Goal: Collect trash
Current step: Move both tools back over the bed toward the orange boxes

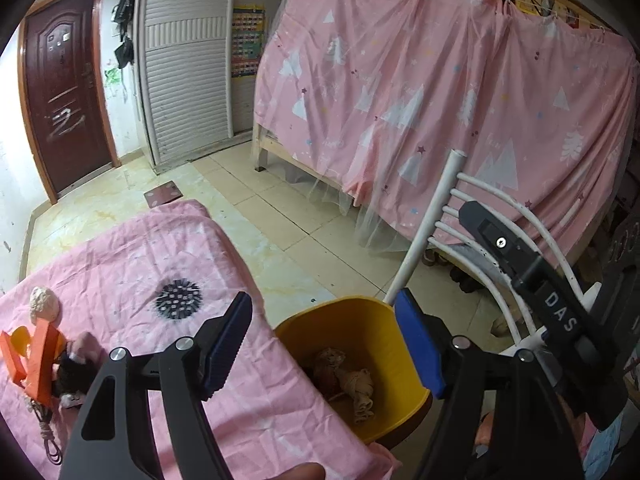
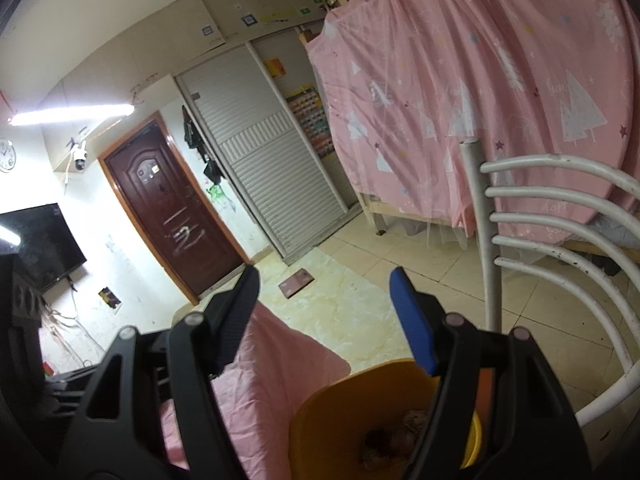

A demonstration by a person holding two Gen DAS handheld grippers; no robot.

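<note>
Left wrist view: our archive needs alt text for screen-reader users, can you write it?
The open left claw hangs above a yellow bin holding crumpled brownish trash, nothing between its fingers. Left of the bin, a pink cloth bears a spiky black ball, an orange object and other small items.

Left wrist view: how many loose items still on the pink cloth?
4: cream crumpled wad at far left, orange piece below it, dark-and-pink bundle beside that, cord near the bottom edge. The fingers may hide more.
</note>
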